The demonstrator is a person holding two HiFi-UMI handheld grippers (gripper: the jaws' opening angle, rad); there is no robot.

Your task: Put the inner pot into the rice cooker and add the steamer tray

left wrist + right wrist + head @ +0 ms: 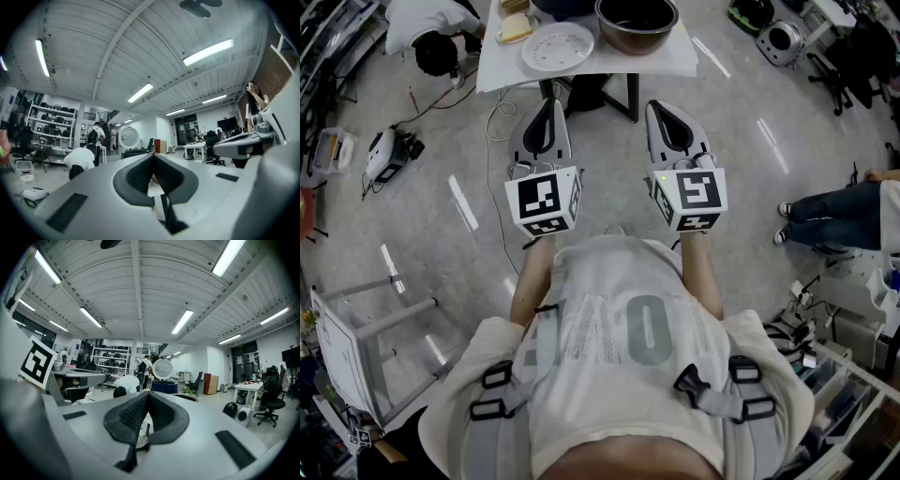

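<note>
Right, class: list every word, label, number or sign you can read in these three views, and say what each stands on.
No text can be quoted with certainty.
On the person's pale T-shirt: large faded grey characters, too washed out to read.
On the left gripper and right gripper: black-and-white square marker patterns only, no words.
On the white shelving rack: any labels too small to read.
</note>
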